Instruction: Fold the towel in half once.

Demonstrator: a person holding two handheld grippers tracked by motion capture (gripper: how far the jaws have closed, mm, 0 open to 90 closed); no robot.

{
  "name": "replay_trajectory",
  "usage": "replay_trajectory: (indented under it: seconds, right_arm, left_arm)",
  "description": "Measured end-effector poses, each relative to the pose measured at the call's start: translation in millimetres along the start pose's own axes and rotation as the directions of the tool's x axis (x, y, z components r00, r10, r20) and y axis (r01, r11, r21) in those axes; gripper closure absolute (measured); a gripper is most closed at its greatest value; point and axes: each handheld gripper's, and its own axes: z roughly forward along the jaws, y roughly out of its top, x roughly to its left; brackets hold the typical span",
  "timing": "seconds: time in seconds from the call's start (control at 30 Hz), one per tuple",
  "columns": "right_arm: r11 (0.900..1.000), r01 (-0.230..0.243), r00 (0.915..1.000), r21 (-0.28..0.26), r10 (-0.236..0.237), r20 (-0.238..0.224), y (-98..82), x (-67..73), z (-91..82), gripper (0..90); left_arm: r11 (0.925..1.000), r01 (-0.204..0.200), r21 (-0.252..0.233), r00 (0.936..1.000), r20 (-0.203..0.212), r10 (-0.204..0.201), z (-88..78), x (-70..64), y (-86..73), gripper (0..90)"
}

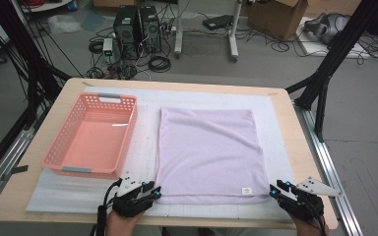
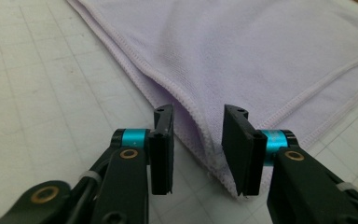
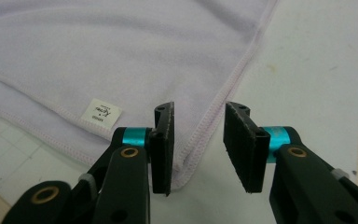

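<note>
Two tongs are waiting at the near corners of a lilac towel (image 1: 209, 152) that is lying folded and flat on the white mat (image 1: 280, 137) of the bench (image 1: 302, 147), just to the right of a pink basket (image 1: 54, 147). The left tongs (image 1: 153, 192) are standing at the near left corner of the towel; in the left gripper view this corner (image 2: 209, 154) is sitting between the two black jaws, which are apart and are not pressing on the cloth. The right tongs (image 1: 274, 189) are standing at the near right corner; in the right gripper view the stitched edge (image 3: 200, 135) is running into the gap between the jaws, which are also apart with no grip on it. A small white label (image 3: 101, 113) is showing on the towel near this corner. The towel is resting fully on the mat, not lifted anywhere.
</note>
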Motion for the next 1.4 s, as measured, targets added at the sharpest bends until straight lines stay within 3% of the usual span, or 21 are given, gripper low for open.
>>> replay_trajectory:
  seconds: [0.2, 0.27, 0.4, 0.5, 0.7, 0.93, 1.2, 1.4]
  right_arm:
    - [0.997, -0.001, 0.9996, 0.082, 0.003, -0.030, -4.7, 2.2, 13.9, 65.0]
    - [0.995, -0.003, 0.9993, 0.098, 0.006, -0.036, -5.7, 3.2, 16.6, 71.1]
    - [0.994, 0.005, 0.9986, 0.108, 0.000, -0.052, -5.8, 4.7, 18.4, 81.0]
    - [0.994, -0.013, 0.9974, 0.107, 0.020, -0.069, -6.3, 3.6, 18.7, 85.4]
    - [0.997, 0.010, 0.9983, 0.077, -0.006, -0.057, -0.7, 5.8, 10.2, 86.2]
    - [0.995, 0.028, 0.9984, 0.093, -0.023, -0.052, -0.3, 6.8, 9.5, 85.9]
    - [0.999, 0.026, 0.9974, 0.031, -0.024, -0.068, 5.3, 6.7, 0.7, 86.7]
    - [0.999, 0.039, 0.9967, 0.030, -0.036, -0.072, 8.7, 7.8, -2.2, 86.6]
  left_arm:
    - [0.9998, -0.018, -0.007, 0.9998, 0.001, 0.018, -0.4, -2.0, -1.7, 78.9]
    - [0.9996, -0.025, -0.011, 0.9997, -0.001, 0.025, -0.8, -2.7, -1.6, 84.6]
    - [0.9993, -0.030, -0.023, 0.9995, 0.003, 0.030, -2.4, -3.5, -0.7, 86.0]
    - [0.9990, -0.023, -0.038, 0.9997, 0.010, 0.024, -4.8, -3.1, 0.0, 86.2]
    - [0.9966, -0.030, -0.076, 0.9992, 0.023, 0.032, -11.1, -5.0, 2.7, 86.1]
    - [0.9966, -0.037, -0.074, 0.9989, 0.026, 0.039, -9.7, -5.1, 2.0, 85.5]
    - [0.9906, -0.027, -0.134, 0.9988, 0.037, 0.033, -18.6, -6.8, 7.2, 86.3]
    - [0.9942, -0.036, -0.101, 0.9986, 0.036, 0.040, -16.3, -6.2, 6.7, 85.4]
